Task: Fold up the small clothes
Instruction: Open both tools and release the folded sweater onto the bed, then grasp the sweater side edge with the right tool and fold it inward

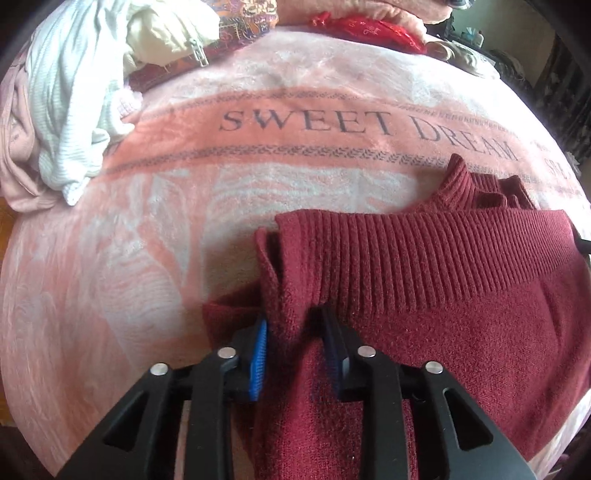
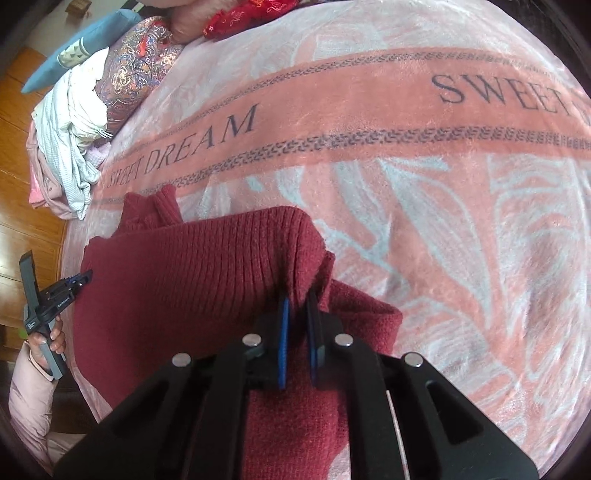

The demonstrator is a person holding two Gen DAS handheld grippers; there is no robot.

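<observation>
A dark red knit sweater (image 1: 424,295) lies partly folded on the pink blanket, its ribbed hem turned over on top and its collar poking out behind. My left gripper (image 1: 295,325) is shut on the sweater's left corner. In the right wrist view the same sweater (image 2: 192,280) fills the lower left. My right gripper (image 2: 297,299) is shut on the sweater's right corner. The left gripper also shows in the right wrist view (image 2: 83,277) at the sweater's far left edge, held by a hand.
A pink "SWEET DREAM" blanket (image 1: 295,125) covers the bed. A pile of white and pale pink clothes (image 1: 66,110) lies at the far left, also shown in the right wrist view (image 2: 70,147). Patterned and red cushions (image 1: 369,29) lie at the back. A wooden floor (image 2: 22,110) lies beyond the left edge.
</observation>
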